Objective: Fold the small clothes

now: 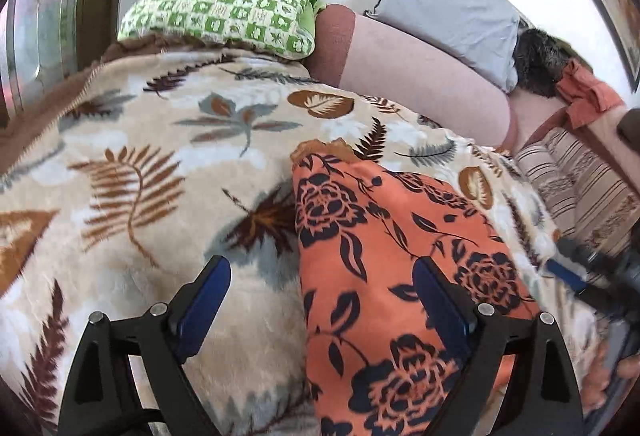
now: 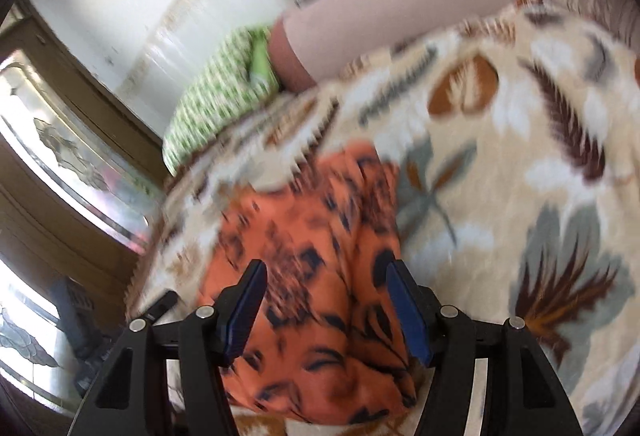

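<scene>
Between folds: the orange cloth with dark navy roses (image 1: pixel 384 236) lies folded on the beige leaf-print blanket (image 1: pixel 160 163).
My left fingers (image 1: pixel 322 300) gape wide, my right fingers (image 2: pixel 326 300) half-spread, both empty; next needs a fresh edge grip.

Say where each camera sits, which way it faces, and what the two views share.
Left wrist: sits on the left tool, looking forward and down at the orange cloth on the blanket; its own two open fingers show, with the right tool at the right edge.
Right wrist: sits on the right tool, looking down over the cloth; its fingers show, blurred.
Shared: cloth, blanket, green pillow, pink bolster.
</scene>
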A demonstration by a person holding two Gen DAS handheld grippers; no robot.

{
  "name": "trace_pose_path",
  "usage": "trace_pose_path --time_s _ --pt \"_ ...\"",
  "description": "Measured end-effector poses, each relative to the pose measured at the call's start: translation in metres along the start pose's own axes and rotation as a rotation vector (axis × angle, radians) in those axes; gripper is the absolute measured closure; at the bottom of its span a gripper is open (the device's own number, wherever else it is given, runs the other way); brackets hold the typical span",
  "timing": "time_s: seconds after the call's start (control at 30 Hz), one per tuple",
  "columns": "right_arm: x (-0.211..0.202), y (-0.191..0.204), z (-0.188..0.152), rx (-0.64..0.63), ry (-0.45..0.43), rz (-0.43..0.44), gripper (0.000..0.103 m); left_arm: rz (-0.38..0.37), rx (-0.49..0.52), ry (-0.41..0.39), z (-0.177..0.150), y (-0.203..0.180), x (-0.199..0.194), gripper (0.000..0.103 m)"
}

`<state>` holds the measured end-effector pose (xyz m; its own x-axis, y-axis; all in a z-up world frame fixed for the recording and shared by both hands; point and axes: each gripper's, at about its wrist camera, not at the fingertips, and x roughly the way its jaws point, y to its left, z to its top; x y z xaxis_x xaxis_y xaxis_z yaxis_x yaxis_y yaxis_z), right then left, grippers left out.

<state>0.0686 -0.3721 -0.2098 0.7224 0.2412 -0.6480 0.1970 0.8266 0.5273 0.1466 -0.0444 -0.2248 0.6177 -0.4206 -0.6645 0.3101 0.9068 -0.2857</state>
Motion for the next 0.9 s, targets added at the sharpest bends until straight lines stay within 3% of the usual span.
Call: trace_pose_path --time_s 0.13,0.23,0.43,0.63,0.8,0.9 --pt "0.011 0.018 0.023 -0.024 0.002 0.018 0.037 0.111 0.090 0.014 0.006 -0.013 0.021 0.010" --pt "0.033 0.032 0.034 -0.029 0.038 0.042 0.037 0.153 0.118 0.057 0.007 -0.010 0.037 0.010" --pt "0.090 0.041 0.046 0.051 0.109 0.062 0.037 0.108 0.052 0.133 0.012 0.003 0.057 0.010" --pt "0.143 0.008 0.034 0.110 0.155 -0.046 0.037 0.076 0.029 0.179 0.007 0.007 0.070 0.008" --pt "0.124 0.002 0.036 0.139 0.139 0.015 0.037 0.087 0.045 0.164 0.006 0.005 0.059 0.008" --pt "0.093 0.009 0.030 0.105 0.134 0.052 0.037 0.101 0.089 0.138 0.002 0.000 0.045 0.008"
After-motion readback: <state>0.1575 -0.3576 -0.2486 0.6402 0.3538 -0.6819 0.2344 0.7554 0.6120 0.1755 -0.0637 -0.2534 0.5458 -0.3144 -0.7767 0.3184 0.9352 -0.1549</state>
